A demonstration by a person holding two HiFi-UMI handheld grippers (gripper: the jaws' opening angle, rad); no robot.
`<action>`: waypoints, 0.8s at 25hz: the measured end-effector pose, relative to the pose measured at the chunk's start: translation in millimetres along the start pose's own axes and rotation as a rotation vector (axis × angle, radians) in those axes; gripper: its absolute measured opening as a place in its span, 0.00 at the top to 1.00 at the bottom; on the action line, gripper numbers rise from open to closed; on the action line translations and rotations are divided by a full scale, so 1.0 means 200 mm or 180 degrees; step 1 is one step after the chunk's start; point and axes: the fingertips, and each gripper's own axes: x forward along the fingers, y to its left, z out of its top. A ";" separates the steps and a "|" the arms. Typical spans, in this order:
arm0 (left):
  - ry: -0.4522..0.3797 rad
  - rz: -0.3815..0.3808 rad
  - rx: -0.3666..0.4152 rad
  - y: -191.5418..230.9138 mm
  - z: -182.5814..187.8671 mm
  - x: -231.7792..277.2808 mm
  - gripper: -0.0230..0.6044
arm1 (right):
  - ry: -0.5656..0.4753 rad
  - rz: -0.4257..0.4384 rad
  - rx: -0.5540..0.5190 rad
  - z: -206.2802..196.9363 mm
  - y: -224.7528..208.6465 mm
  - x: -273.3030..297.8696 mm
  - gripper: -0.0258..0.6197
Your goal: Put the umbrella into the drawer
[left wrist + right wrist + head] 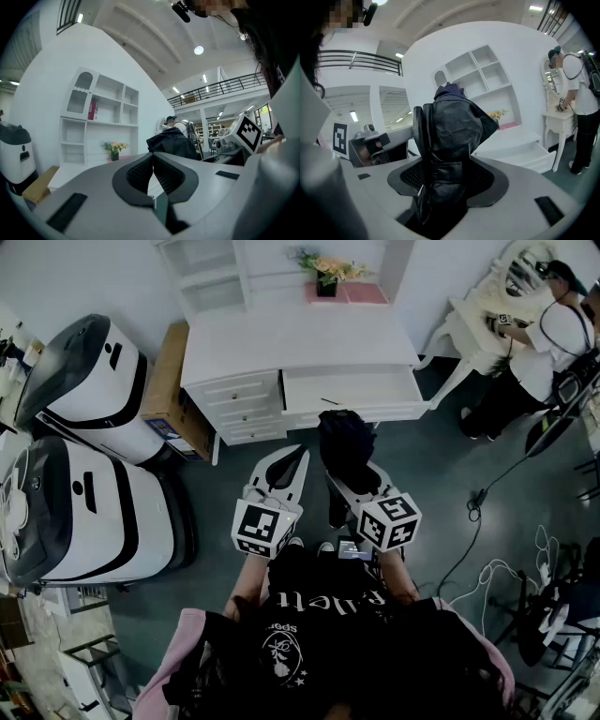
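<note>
A black folded umbrella [345, 442] stands upright in my right gripper [354, 468], whose pads are shut on its lower part. In the right gripper view the umbrella [450, 131] fills the gap between the jaws of that gripper [447, 176]. My left gripper [299, 457] hangs just left of it with its jaws shut and nothing between them; in the left gripper view [153, 158] the pads meet, and the umbrella [171, 140] shows to the right. Ahead, the white desk [300, 338] has its wide drawer [356, 390] pulled open, with a thin dark object inside.
Two white-and-grey machines [89, 381] [80, 507] stand at the left, beside a cardboard box [169, 390]. A flower pot [326, 276] sits at the back of the desk. A person [548, 338] stands at a white table at the right. Cables [487, 493] lie on the floor.
</note>
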 end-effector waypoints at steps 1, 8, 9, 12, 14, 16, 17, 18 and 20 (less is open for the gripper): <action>0.0004 0.0010 -0.0010 0.01 0.00 -0.01 0.94 | 0.0007 0.0008 0.0006 0.00 0.00 0.00 0.54; 0.0050 -0.0011 -0.0026 0.06 -0.04 -0.06 0.94 | 0.0021 0.0003 0.0045 0.00 0.04 0.03 0.54; 0.0057 -0.0022 -0.0030 0.07 -0.04 -0.07 0.94 | 0.0029 -0.0002 0.0039 0.00 0.05 0.05 0.54; 0.0076 -0.0056 -0.0041 0.10 -0.06 -0.08 0.94 | 0.0060 -0.0019 0.0036 -0.01 0.07 0.08 0.54; 0.0087 -0.0080 -0.0041 0.12 -0.07 -0.09 0.94 | 0.0077 -0.0041 0.0055 -0.02 0.08 0.10 0.54; 0.0086 -0.0109 -0.0052 0.14 -0.07 -0.11 0.94 | 0.0090 -0.0069 0.0092 -0.04 0.10 0.13 0.54; 0.0082 -0.0126 -0.0059 0.16 -0.07 -0.12 0.94 | 0.0092 -0.0080 0.0113 -0.05 0.12 0.14 0.54; 0.0077 -0.0142 -0.0066 0.17 -0.08 -0.13 0.94 | 0.0089 -0.0085 0.0134 -0.05 0.13 0.15 0.54; 0.0070 -0.0162 -0.0075 0.20 -0.08 -0.14 0.94 | 0.0070 -0.0089 0.0170 -0.06 0.15 0.16 0.54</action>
